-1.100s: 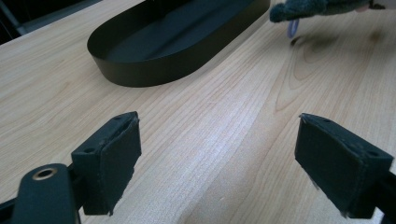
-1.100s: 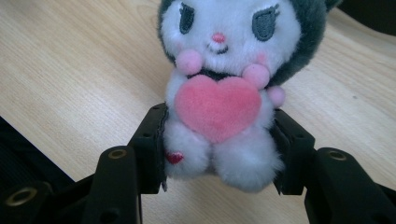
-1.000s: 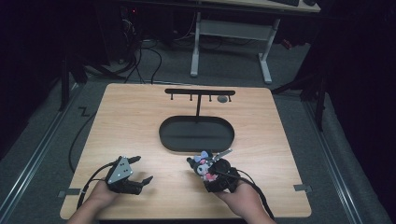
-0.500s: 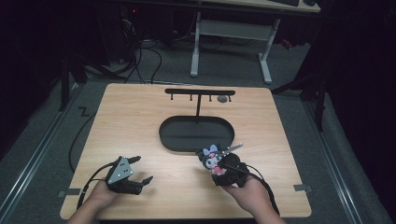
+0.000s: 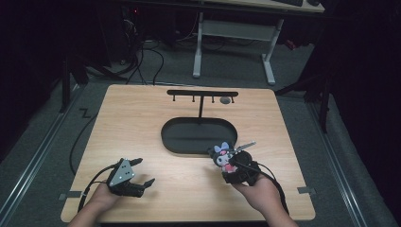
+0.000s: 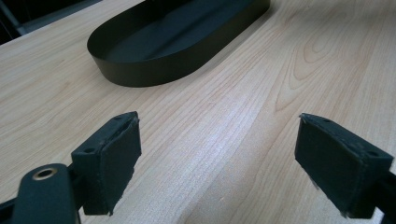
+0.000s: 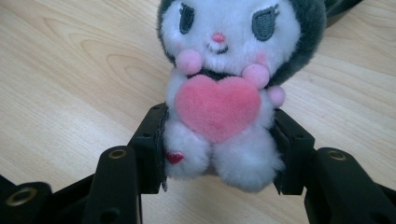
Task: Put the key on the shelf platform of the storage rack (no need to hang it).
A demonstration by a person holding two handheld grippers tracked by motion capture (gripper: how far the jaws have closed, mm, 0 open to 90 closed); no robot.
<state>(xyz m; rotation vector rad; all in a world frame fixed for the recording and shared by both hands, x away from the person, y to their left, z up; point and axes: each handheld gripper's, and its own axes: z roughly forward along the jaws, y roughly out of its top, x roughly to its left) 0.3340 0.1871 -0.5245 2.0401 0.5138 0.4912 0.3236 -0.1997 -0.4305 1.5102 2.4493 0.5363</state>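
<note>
The right gripper (image 5: pixel 232 163), held low over the near right part of the wooden counter (image 5: pixel 142 118), has its two black jaws closed against the sides of a small plush toy (image 7: pixel 224 93), clamping its white lower body. In the right gripper view the toy stands upright between the jaws, long axis vertical, face turned toward the camera, a pink heart (image 7: pixel 218 106) held to its chest under a dark grey hood. In the high view the plush toy (image 5: pixel 223 156) sits just beyond the person's right hand (image 5: pixel 259 195), head up, near the front rim of a black oval tray (image 5: pixel 198 135). A thin post rises from the tray's far side to a black hook bar (image 5: pixel 202 93).

The left gripper (image 5: pixel 137 177), in the left hand (image 5: pixel 101 196) at the near left, has its jaws spread wide and empty over bare wood, pointing toward the tray (image 6: pixel 177 42).
</note>
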